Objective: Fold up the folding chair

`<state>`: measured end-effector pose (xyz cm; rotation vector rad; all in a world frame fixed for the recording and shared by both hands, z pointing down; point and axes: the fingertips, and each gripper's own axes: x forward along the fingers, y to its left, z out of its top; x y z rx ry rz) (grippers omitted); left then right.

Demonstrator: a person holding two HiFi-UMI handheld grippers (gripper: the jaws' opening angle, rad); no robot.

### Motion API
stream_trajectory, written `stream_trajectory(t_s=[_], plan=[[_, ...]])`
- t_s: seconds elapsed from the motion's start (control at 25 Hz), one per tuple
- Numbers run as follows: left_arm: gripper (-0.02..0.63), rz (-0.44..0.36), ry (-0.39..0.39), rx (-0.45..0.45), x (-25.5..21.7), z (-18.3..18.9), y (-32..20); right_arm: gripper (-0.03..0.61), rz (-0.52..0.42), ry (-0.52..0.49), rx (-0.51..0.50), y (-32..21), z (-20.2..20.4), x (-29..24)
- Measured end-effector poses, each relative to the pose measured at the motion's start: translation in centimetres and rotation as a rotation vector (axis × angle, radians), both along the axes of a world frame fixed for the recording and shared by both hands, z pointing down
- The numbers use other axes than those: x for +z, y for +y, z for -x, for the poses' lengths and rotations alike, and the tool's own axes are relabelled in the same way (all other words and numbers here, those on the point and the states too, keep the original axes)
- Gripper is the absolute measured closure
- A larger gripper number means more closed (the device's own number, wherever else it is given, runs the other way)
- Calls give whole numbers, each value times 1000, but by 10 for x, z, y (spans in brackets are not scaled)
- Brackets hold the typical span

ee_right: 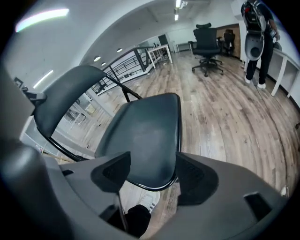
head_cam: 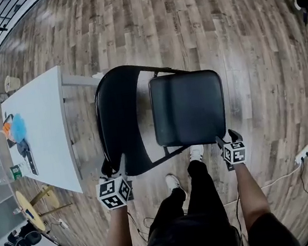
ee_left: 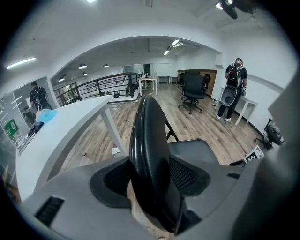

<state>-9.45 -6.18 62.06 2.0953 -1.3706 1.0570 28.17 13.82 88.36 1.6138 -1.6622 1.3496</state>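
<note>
Head view: the folding chair stands fully unfolded on the wooden floor, seat flat and backrest upright on the side nearer the white surface. The left tool is at the near end of the backrest, the right tool at the seat's near corner on the chair's far side from the surface. The person's shoes sit just beside the chair's near edge

Left gripper view: this tool is spread wide with the backrest's rim running edge-on between the pads; I see no firm press on it

Right gripper view: this tool is also wide, straddling the seat's rounded rim, which passes between the pads with clear gaps either side

Judging from this, nothing is gripped yet. A shallow bite on either curved rim could slip as the seat is swung up. The smooth floor may let the legs skate toward the surface or the shoes, and a tool left near the closing frame could get pinched
</note>
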Motion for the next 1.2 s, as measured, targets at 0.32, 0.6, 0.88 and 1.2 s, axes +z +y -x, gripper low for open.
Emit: stream_trajectory(t_s=[0.32,0.6,0.88,1.2], plan=[[373,34,38,-4,22,-3,-8,275,76,-203,29,12,-12,86],[374,151,141,-49,49,-19,-13,254,78,-493,53,4,-10,127],[387,136,117,-49,54,-21,-14,224,58,-651,49,-3,6,137],[419,146,159,-57,44,-22,-13,224,79,-645,51,-3,11,129]])
